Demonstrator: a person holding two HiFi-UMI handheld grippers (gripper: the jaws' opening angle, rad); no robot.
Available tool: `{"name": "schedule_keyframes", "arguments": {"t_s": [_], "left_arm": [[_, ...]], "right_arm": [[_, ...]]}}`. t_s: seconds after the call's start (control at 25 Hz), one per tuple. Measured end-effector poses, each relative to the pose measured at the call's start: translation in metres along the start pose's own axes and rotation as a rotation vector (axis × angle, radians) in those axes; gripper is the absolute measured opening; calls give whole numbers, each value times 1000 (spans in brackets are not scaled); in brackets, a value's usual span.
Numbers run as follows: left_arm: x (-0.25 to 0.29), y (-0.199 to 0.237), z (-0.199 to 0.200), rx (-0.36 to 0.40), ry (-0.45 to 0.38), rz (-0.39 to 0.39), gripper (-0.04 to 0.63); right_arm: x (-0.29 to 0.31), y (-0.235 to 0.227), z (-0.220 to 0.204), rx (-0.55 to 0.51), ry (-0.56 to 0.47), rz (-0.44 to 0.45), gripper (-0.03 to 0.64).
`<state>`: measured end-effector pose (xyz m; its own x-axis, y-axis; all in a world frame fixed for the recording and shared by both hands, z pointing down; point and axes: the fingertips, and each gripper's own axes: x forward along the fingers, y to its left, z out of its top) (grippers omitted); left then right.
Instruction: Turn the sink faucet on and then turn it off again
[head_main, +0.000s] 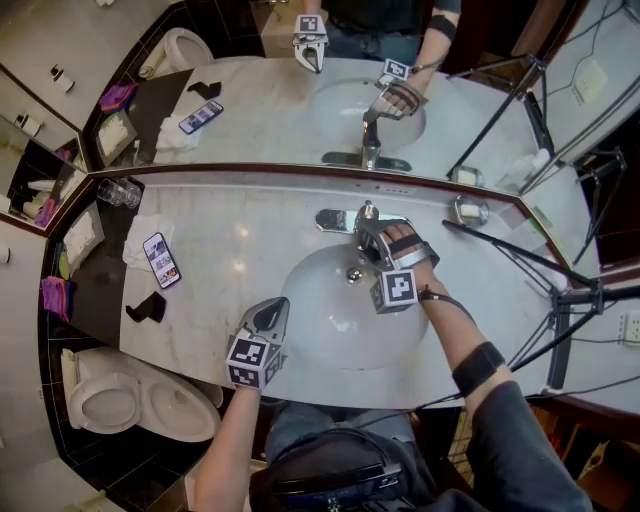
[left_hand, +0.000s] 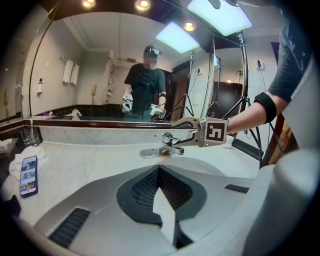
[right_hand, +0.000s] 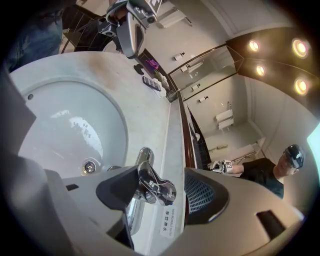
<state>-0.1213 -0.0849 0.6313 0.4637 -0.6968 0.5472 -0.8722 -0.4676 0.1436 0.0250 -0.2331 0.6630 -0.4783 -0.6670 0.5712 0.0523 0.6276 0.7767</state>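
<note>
Two claws show in the head view: the right gripper (head_main: 372, 243) sits over the faucet (head_main: 366, 216) at the 12 o'clock edge of the sink (head_main: 330, 335), reaching in from 5 o'clock. The left gripper (head_main: 270, 313) hangs at the 8 o'clock rim, well apart from the faucet. In the left gripper view its jaws are clenched on nothing, and the faucet lies ahead at 12 o'clock. In the right gripper view the jaws stand released, straddling the lever (right_hand: 156, 186), whose long axis runs from 11 to 5 o'clock; a gap shows on its 3 o'clock side. We see no water, and we judge the lift falls to the right gripper
</note>
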Motion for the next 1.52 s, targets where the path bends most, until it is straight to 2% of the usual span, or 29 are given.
{"name": "schedule_keyframes", "arguments": {"t_s": [0.36,0.76,1.52], "left_arm": [[0,7,-7,-15,6,2,-5],[0,5,-4,-9,5,-1,-5],[-1,3,-2,1,0,4,-5]], "right_arm": [[0,-7,5,-1,-14,-29,244],[-2,-12,3,27,-6,-25,273],[-2,-17,2,52,2,-28,273]]}}
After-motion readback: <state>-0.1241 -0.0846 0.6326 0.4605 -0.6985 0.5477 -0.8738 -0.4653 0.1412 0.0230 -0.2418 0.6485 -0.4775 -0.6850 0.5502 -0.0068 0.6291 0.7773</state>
